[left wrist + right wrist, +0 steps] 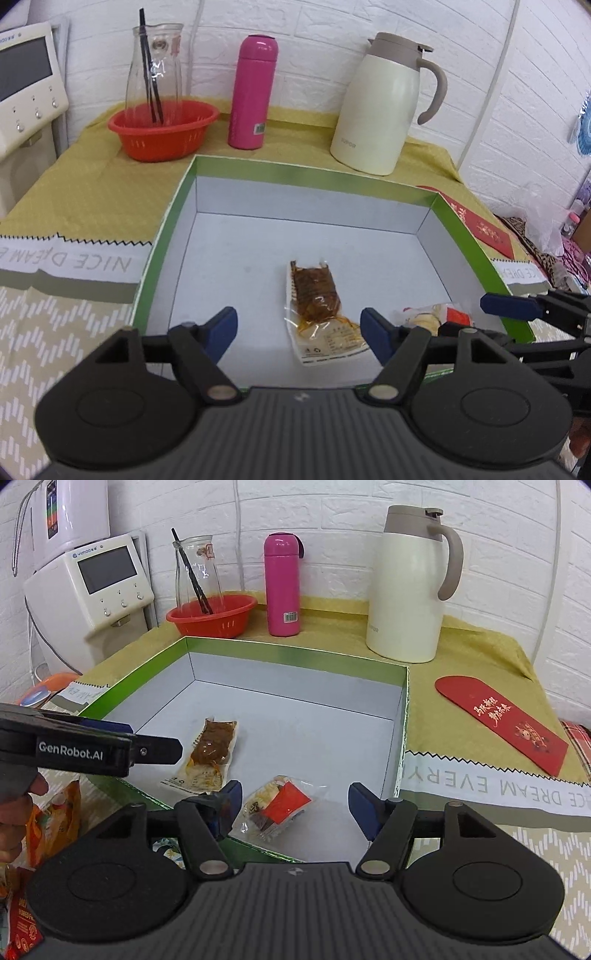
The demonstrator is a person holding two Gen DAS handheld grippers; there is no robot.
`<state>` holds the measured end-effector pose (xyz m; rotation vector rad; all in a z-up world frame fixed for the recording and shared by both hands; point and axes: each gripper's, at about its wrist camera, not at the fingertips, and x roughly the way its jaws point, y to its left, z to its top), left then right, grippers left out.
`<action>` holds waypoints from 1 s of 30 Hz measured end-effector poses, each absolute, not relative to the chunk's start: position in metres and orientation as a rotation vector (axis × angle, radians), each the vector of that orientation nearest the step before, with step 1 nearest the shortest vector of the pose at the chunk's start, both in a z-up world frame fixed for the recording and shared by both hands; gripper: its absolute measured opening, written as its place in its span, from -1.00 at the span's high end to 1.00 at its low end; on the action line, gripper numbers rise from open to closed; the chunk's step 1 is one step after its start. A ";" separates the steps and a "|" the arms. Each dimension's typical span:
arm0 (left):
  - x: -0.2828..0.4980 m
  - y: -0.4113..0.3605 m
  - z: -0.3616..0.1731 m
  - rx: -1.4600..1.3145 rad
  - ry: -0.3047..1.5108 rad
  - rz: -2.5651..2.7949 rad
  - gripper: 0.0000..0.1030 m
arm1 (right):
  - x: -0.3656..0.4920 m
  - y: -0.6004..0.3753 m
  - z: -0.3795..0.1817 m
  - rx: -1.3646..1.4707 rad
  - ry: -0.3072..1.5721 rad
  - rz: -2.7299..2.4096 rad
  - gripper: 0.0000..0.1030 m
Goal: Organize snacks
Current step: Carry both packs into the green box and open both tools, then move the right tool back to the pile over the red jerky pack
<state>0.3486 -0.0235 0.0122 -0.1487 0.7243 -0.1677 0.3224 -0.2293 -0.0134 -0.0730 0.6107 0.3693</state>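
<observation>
Two clear-wrapped snacks lie flat in the green-rimmed box (400,716): a brown one (210,749), a red-labelled one (277,806) beside it

Two snack packs (208,751) (277,806) in one box (295,651) — plus one flask (282,585), one jug (410,587), one basket (212,614), one carafe (195,568), one red envelope (500,720).

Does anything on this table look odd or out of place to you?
Only small things. The glass carafe stands inside the red basket with a black stick leaning in it, which is an unusual spot. In the green box, the brown snack packet and the red-labelled packet lie askew. Nothing looks spilled or damaged.
</observation>
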 end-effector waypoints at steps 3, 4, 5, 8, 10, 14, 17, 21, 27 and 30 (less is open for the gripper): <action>0.337 -0.027 0.011 -0.128 0.724 -0.185 -0.42 | 0.316 -0.230 -0.013 -0.085 0.622 0.366 -1.00; 0.332 -0.028 0.010 -0.122 0.721 -0.193 -0.42 | 0.314 -0.231 -0.013 -0.087 0.625 0.366 -1.00; 0.327 -0.028 0.010 -0.115 0.719 -0.200 -0.42 | 0.310 -0.232 -0.012 -0.087 0.629 0.368 -1.00; 0.315 -0.030 0.010 -0.115 0.710 -0.207 -0.42 | 0.301 -0.235 -0.011 -0.085 0.632 0.361 -1.00; 0.312 -0.029 0.012 -0.136 0.714 -0.206 -0.42 | 0.297 -0.238 -0.010 -0.079 0.633 0.363 -1.00; 0.296 -0.027 0.035 -0.149 0.622 -0.153 -0.47 | 0.281 -0.246 0.000 -0.055 0.548 0.366 -1.00; 0.270 -0.026 0.061 -0.119 0.517 -0.131 -0.66 | 0.254 -0.256 0.017 -0.028 0.437 0.356 -1.00; 0.223 -0.021 0.086 -0.099 0.410 -0.142 -0.74 | 0.210 -0.264 0.033 -0.047 0.343 0.344 -1.00; 0.148 -0.016 0.089 -0.004 0.402 -0.171 -0.74 | 0.143 -0.269 0.032 -0.104 0.285 0.367 -1.00; 0.114 -0.007 0.072 -0.044 0.443 -0.166 -0.74 | 0.114 -0.269 0.024 -0.119 0.287 0.372 -1.00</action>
